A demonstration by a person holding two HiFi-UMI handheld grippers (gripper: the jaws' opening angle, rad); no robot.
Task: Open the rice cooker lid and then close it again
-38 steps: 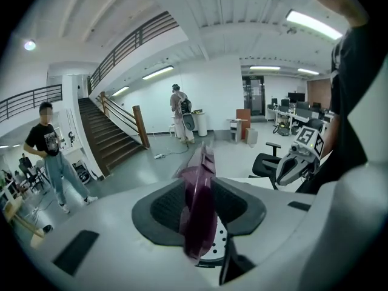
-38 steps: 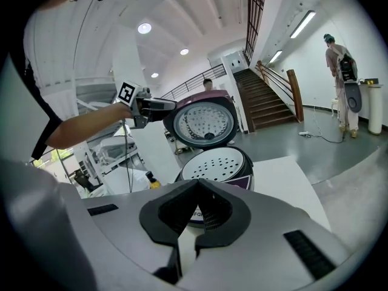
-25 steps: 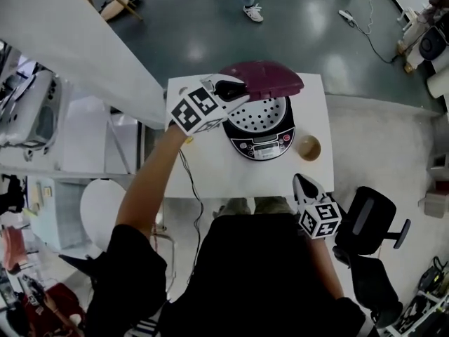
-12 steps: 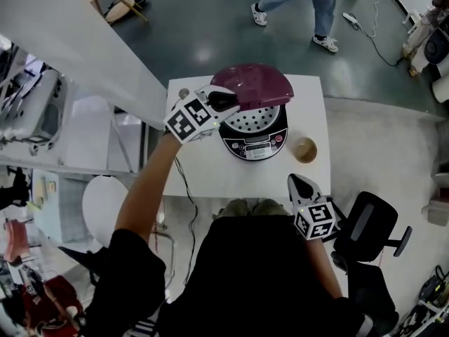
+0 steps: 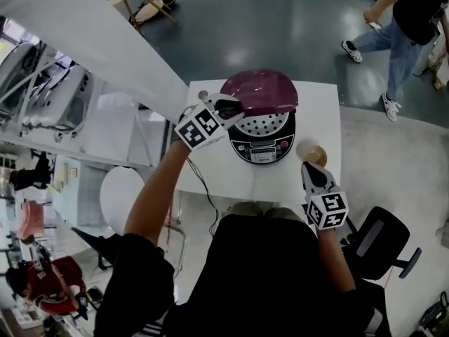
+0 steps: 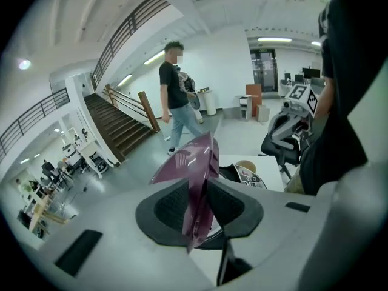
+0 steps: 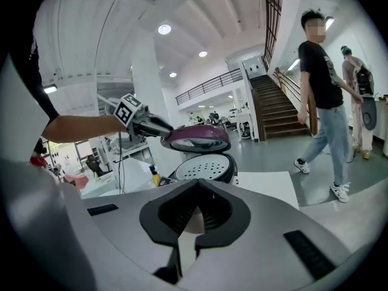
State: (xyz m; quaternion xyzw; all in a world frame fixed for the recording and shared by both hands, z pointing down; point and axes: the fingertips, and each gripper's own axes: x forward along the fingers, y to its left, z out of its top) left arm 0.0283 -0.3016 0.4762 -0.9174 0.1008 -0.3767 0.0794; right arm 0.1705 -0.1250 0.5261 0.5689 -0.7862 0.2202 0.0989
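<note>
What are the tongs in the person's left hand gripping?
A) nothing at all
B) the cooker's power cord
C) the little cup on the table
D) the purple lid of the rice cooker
D: in the left gripper view the left tongs are clamped on the edge of the purple lid, and the head view shows that lid raised above the rice cooker.

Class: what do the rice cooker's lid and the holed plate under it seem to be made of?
Lid: probably glossy maroon plastic, judging by its bright reflections. Holed plate: pale and matte, with rows of holes; metal or plastic, unclear.
</note>
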